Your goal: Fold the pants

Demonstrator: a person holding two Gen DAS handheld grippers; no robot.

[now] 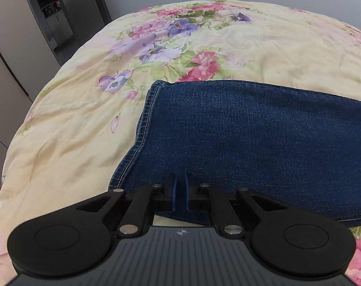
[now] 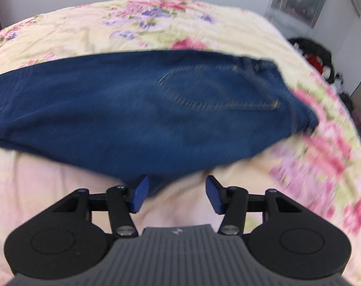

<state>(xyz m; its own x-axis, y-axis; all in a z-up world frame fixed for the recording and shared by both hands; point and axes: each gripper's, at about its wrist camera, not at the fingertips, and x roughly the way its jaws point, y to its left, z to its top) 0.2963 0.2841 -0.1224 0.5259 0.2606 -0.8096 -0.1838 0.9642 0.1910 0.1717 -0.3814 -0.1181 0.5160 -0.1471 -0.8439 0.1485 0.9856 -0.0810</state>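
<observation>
Dark blue jeans (image 1: 240, 138) lie flat on a floral bedspread (image 1: 73, 124). The left wrist view shows the leg-hem end. My left gripper (image 1: 180, 186) is shut on the near edge of the jeans, with denim between its blue pads. The right wrist view shows the waist end of the jeans (image 2: 156, 109) with a back pocket (image 2: 218, 88). My right gripper (image 2: 177, 194) is open at the jeans' near edge. Its left pad touches the denim and its right pad is over the bedspread (image 2: 311, 166). This view is motion blurred.
The bed's left edge (image 1: 21, 128) drops toward a wardrobe and a dark doorway (image 1: 49, 12). At the right of the bed there is a pile of dark and red items (image 2: 321, 57) on the floor, beside a grey wall.
</observation>
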